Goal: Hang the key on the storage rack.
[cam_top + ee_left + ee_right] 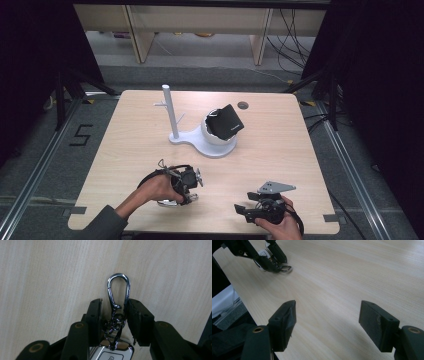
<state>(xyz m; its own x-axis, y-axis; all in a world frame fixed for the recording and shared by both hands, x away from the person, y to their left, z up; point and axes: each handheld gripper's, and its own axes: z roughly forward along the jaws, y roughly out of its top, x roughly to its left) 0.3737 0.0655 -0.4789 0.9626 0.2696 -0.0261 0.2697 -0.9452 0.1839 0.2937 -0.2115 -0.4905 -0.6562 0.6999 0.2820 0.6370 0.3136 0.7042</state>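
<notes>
A key ring lies flat on the wooden table [280,140]: a silver carabiner [119,287], a short chain and a silver key fob [113,353]. My left gripper [114,305] points down over it near the table's front. Its jaws straddle the chain and the carabiner's lower end. The right jaw is against the metal, and a small gap remains at the left jaw, so it is open. In the high view the left gripper [190,197] hides most of the key ring. My right gripper [327,315] hovers open over bare wood at the front right, nothing between its jaws.
A white stand [170,112] with an upright post and small pegs rises mid-table. Its base holds a white round cup [212,137] with a black box-like thing [227,121] leaning in it. A dark cable hole [243,105] lies behind. The table's front edge runs close to both hands.
</notes>
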